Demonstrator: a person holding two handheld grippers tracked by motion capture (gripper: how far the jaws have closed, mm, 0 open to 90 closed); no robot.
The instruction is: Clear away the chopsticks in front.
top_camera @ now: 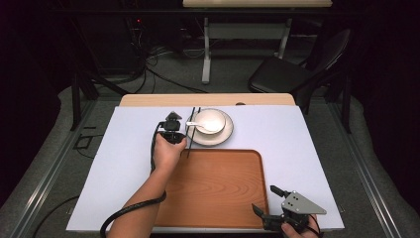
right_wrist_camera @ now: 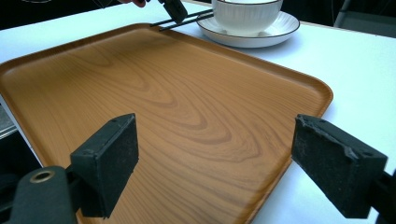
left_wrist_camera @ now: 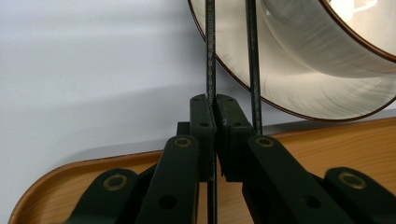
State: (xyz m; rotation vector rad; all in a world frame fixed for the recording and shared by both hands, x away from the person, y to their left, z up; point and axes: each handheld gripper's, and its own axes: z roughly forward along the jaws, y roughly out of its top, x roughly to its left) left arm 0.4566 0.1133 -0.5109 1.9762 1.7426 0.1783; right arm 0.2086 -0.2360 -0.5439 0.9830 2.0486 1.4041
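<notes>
Beside the plate [top_camera: 224,138] and bowl [top_camera: 210,120], one chopstick [left_wrist_camera: 210,70] pinched by the closed jaws of the left gripper [top_camera: 172,125], the second chopstick [left_wrist_camera: 252,70] just alongside, right gripper [top_camera: 271,202] held wide open over the tray [top_camera: 218,193].

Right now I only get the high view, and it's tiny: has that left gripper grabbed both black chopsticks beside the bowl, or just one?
Observer: Just one. The left gripper is shut on the gripped chopstick; the second chopstick runs outside its jaws, towards the plate.
Operator: And the right gripper, is it holding anything?
Observer: No. The right gripper stands wide open over the wooden tray, with nothing between its pads.
</notes>
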